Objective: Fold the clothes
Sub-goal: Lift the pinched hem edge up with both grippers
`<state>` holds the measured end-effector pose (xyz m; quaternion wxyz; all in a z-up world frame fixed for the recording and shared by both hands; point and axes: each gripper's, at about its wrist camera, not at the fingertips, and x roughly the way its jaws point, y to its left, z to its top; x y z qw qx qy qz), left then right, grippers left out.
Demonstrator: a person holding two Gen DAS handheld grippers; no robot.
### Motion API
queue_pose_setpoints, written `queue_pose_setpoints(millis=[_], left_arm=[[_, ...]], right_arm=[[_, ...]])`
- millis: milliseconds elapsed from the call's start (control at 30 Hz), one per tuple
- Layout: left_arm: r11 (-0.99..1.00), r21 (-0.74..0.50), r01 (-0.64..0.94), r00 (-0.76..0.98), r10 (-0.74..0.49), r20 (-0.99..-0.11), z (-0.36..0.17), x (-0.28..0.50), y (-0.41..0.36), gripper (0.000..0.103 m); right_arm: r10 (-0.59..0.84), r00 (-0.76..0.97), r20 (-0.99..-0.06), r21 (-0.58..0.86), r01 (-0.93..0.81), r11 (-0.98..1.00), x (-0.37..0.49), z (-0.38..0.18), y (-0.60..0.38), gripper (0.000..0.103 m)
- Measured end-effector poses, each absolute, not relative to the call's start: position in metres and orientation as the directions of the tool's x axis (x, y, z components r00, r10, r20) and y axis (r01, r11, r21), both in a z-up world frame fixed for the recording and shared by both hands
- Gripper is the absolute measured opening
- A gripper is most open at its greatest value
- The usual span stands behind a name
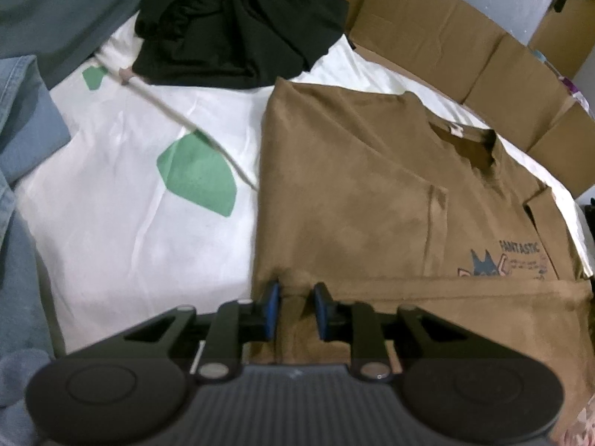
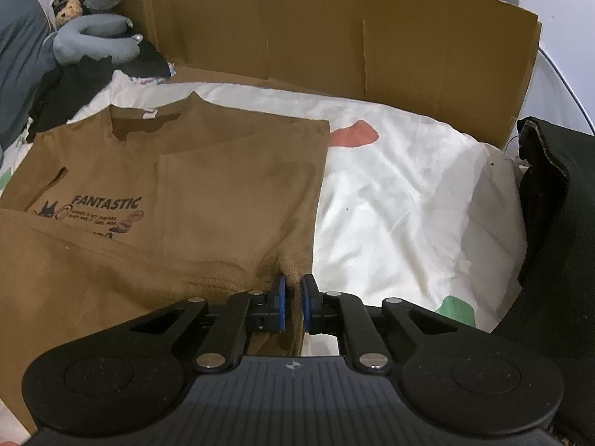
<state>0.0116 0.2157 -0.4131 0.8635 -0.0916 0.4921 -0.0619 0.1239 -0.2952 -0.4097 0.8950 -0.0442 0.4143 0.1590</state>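
Left gripper (image 1: 295, 310): your left claw straddles a raised pinch of the brown T-shirt (image 1: 372, 200) at its near left corner. The blue pads (image 1: 273, 306) stand a little apart with the fabric ridge between them; firm pressure on the cloth is not plain, so I cannot tell whether this side truly holds.
Right gripper (image 2: 292, 303): your right claw is closed on the near right corner of the brown T-shirt (image 2: 186, 186), with the cloth bunched tight between its pads.
Garment position: it lies flat on the white sheet (image 1: 130, 204), sleeves turned in, collar at the far side, near hem toward you.
Risk, uneven grip: if you lift now and the left side slips, one corner rises alone and the fold goes skew.
Risk, partial layers: the pinches may catch only the top layer; the lower layer would then stay down and the tucked sleeves may spill out.
Risk, dragging: pulling low across the sheet may rumple it and carry the shirt toward the cardboard wall (image 2: 372, 37).
Risk, neighbours: the black garment (image 1: 238, 26) sits near the shirt's far left corner and could be overlapped.
Hidden: the hem under both grippers is covered by their bodies.
Cut off: the shirt's print is clipped at the left view's right edge.
Hard to make out: the left view is blurred; layer count in either pinch is unreadable.
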Motion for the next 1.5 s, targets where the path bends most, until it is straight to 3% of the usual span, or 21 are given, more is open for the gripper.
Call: queue_pose_setpoints(millis=[167, 233, 333, 767, 1167, 1267, 1333, 1400, 1500], left_arm=[[0.975, -0.221, 0.014, 0.509, -0.197, -0.838, -0.414, 0.011, 0.214, 0.020], [0.974, -0.225, 0.010, 0.511, -0.198, -0.836, -0.414, 0.011, 0.215, 0.008], [0.975, -0.222, 0.012, 0.533, -0.194, -0.823, -0.405, 0.005, 0.216, 0.006], [0.965, -0.261, -0.027, 0.645, -0.183, -0.742, -0.354, -0.028, 0.229, 0.005], [0.961, -0.274, -0.049, 0.575, -0.197, -0.794, -0.403, 0.006, 0.229, 0.008], [0.957, -0.286, -0.039, 0.559, -0.216, -0.800, -0.409, 0.007, 0.228, 0.016], [0.959, -0.283, -0.028, 0.553, -0.221, -0.804, -0.411, 0.008, 0.228, 0.018], [0.959, -0.282, -0.022, 0.547, -0.224, -0.806, -0.414, 0.009, 0.228, 0.018], [0.952, -0.304, -0.036, 0.546, -0.236, -0.804, -0.416, 0.009, 0.231, 0.018]], right_arm=[[0.245, 0.605, -0.757, 0.047, -0.324, 0.945, 0.125, -0.413, -0.294, 0.010], [0.246, 0.607, -0.756, 0.042, -0.329, 0.943, 0.125, -0.414, -0.294, 0.010], [0.252, 0.612, -0.750, 0.043, -0.335, 0.941, 0.122, -0.410, -0.295, 0.007], [0.298, 0.683, -0.667, 0.156, -0.263, 0.952, 0.110, -0.366, -0.311, 0.004], [0.306, 0.632, -0.712, 0.213, -0.221, 0.952, 0.146, -0.411, -0.310, 0.004], [0.323, 0.612, -0.722, 0.241, -0.216, 0.946, 0.147, -0.417, -0.311, 0.006], [0.340, 0.601, -0.724, 0.255, -0.226, 0.940, 0.148, -0.418, -0.309, 0.012], [0.352, 0.585, -0.731, 0.257, -0.242, 0.936, 0.149, -0.421, -0.306, 0.025], [0.359, 0.570, -0.739, 0.251, -0.261, 0.932, 0.150, -0.426, -0.302, 0.028]])
